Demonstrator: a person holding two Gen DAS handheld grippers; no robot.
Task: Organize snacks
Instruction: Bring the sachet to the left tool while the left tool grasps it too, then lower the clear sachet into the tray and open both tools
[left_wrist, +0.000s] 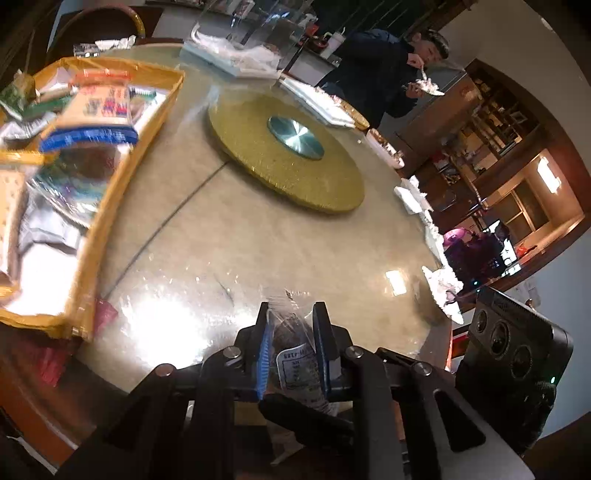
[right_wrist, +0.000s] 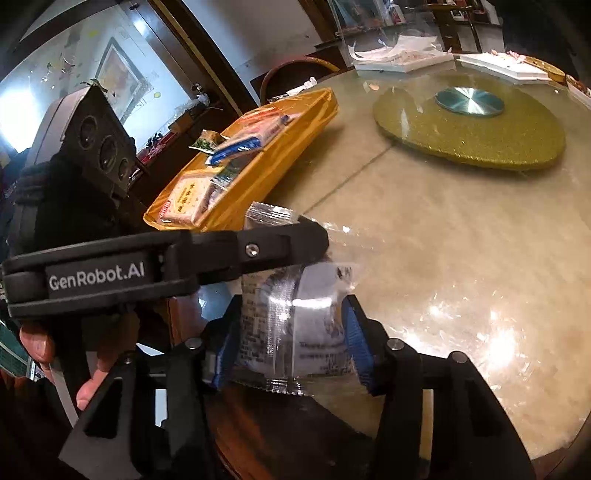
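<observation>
A clear-wrapped snack packet (right_wrist: 295, 317) with a white printed label is held between both grippers above the near edge of the round table. My right gripper (right_wrist: 291, 314) is shut on its lower part. My left gripper (left_wrist: 290, 314) is shut on the same packet (left_wrist: 295, 354); its finger (right_wrist: 258, 247) crosses the right wrist view and pinches the packet's upper end. A yellow tray (left_wrist: 122, 177) filled with several snack packets sits on the table at the left; it also shows in the right wrist view (right_wrist: 280, 155).
A gold turntable (left_wrist: 288, 155) with a metal hub sits mid-table, also in the right wrist view (right_wrist: 472, 136). White boxes and wrappers (left_wrist: 236, 55) line the far edge. A person (left_wrist: 388, 70) stands eating beyond the table. A red packet (left_wrist: 103, 314) lies by the tray's near corner.
</observation>
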